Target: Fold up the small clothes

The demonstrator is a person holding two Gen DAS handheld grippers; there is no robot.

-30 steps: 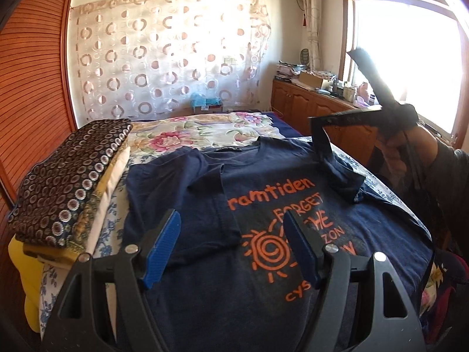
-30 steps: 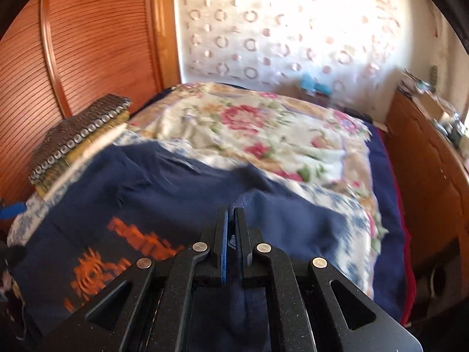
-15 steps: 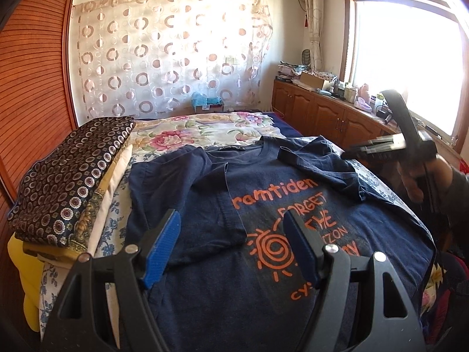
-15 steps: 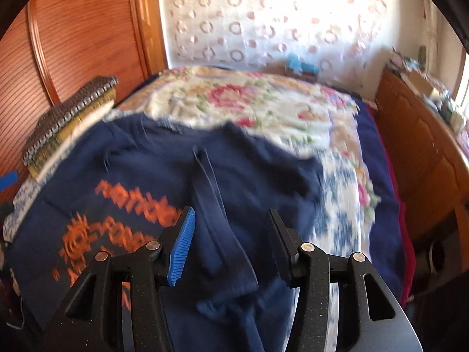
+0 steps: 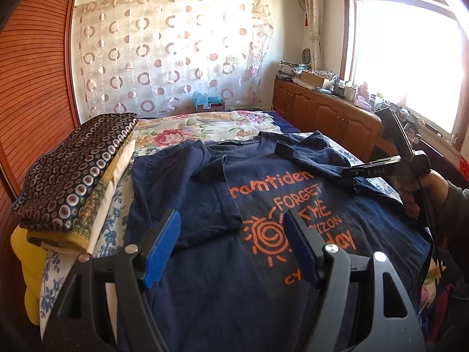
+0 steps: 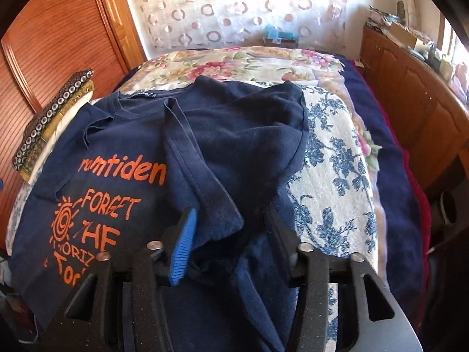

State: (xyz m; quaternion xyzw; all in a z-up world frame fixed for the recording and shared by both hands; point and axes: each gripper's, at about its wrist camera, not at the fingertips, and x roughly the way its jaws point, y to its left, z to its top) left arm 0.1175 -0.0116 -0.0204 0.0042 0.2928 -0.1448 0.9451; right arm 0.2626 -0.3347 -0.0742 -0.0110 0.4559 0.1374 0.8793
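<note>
Navy T-shirt (image 5: 263,234) lies flat on the bed (image 6: 331,158), one sleeve (image 6: 211,182) folded inward between the right tool's (image 6: 231,234) jaws, which have just been closing without pressing it; left tool (image 5: 231,243) spread at 6 o'clock.

The navy cotton-like T-shirt (image 6: 243,135) looked soft and matt, its orange print (image 5: 296,205) flat and slightly cracked; the white bedspread with blue flowers (image 6: 331,176) seemed nubbly woven cloth; the ribbed reddish wooden wardrobe door (image 5: 38,94) had a satin sheen; the black plastic gripper frames were grainy, with ridged blue rubbery pads (image 6: 183,249); the sheer circle-patterned curtain (image 5: 173,55) looked gauzy.
</note>
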